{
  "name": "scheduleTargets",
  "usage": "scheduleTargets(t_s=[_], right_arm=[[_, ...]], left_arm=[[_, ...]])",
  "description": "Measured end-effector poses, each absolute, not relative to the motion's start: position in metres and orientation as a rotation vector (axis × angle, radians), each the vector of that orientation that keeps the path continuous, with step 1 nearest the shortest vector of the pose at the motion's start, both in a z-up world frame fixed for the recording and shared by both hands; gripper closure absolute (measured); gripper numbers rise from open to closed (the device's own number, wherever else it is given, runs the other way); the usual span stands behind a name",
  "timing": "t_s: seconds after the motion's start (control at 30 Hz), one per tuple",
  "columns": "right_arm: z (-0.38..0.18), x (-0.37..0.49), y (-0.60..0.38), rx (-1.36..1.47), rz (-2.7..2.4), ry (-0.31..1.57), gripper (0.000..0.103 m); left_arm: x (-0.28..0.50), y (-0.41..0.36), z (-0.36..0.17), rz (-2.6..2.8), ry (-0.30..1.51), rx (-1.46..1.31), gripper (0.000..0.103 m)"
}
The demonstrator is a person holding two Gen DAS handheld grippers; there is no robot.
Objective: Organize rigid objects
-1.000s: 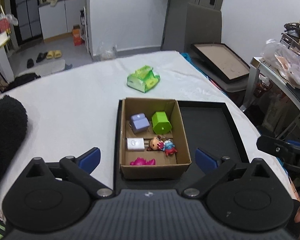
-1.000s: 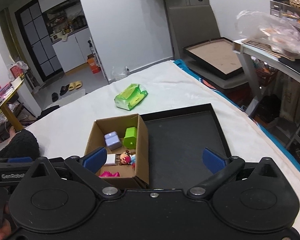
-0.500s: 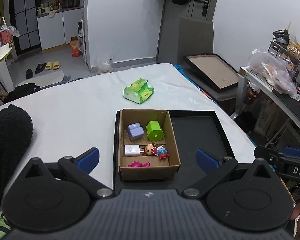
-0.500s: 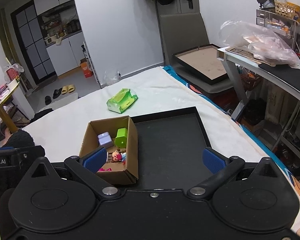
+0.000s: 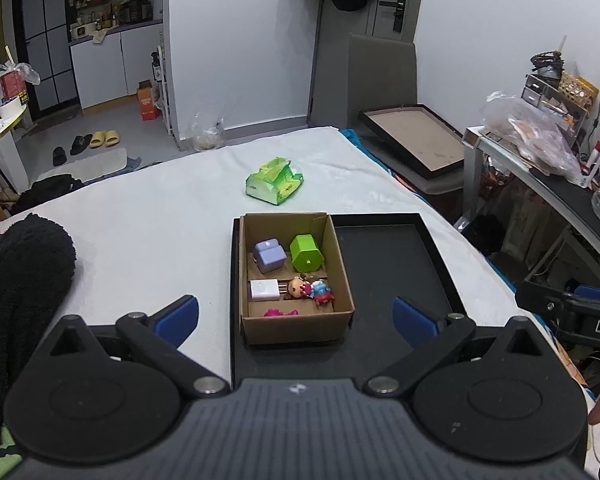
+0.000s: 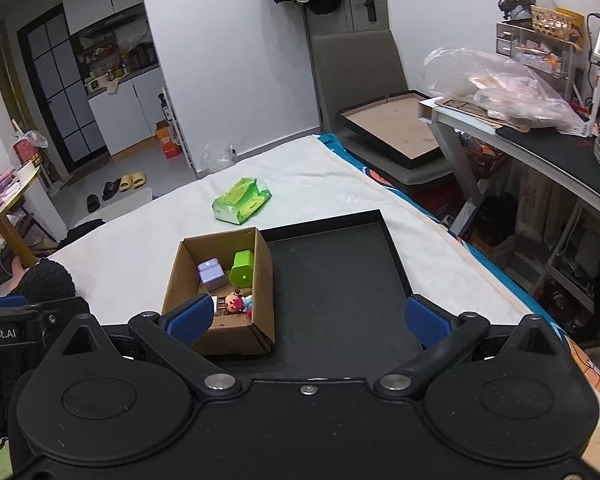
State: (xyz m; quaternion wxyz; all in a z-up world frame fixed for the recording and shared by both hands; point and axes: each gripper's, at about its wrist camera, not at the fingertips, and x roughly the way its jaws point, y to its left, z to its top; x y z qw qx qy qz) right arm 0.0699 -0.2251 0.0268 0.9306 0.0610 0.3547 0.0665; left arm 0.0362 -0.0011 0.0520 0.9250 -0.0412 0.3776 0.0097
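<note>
**A:** So what am I looking at here?

**B:** A cardboard box [image 5: 296, 280] is sitting in the left part of a black tray [image 5: 396, 264], and the tray is lying on a white-covered surface [image 5: 140, 232]. Can't tell if that's a bed or something else.

**A:** What's in the box?

**B:** 5 little things. A lilac block [image 5: 270, 255] and a green house-shaped toy [image 5: 306, 253] are sitting side by side at the far end. Closer in, a white charger plug [image 5: 263, 289] is lying right beside a small doll [image 5: 308, 288], and a pink toy [image 5: 280, 312] is resting against the near wall.

**A:** And the grippers?

**B:** The left gripper [image 5: 296, 314] is hanging over the near end of the box with its fingers [image 5: 176, 316] spread wide, gripping nothing. The right gripper [image 6: 308, 320] is hovering over the bare side of the tray, fingers [image 6: 426, 322] also wide apart and empty.

**A:** Anything else around?

**B:** A green tissue pack [image 5: 274, 180] is lying beyond the box, well apart from it.
</note>
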Motion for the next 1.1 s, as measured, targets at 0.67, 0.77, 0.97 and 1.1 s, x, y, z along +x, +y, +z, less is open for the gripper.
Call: scheduleTargets(t_s=[0.67, 0.77, 0.97, 1.1], right_arm=[[0.041, 0.043, -0.203, 0.08, 0.148, 0.713, 0.0], [0.04, 0.041, -0.2, 0.079, 0.151, 0.715, 0.0], [0.04, 0.037, -0.198, 0.077, 0.148, 0.716, 0.0], [0.04, 0.035, -0.199, 0.079, 0.145, 0.712, 0.0]], left_arm=[[0.01, 0.012, 0.054, 0.024, 0.757, -0.06, 0.001], [0.007, 0.013, 0.055, 0.023, 0.755, -0.058, 0.001], [0.006, 0.013, 0.053, 0.016, 0.758, -0.059, 0.001], [0.005, 0.009, 0.052, 0.02, 0.757, -0.047, 0.001]])
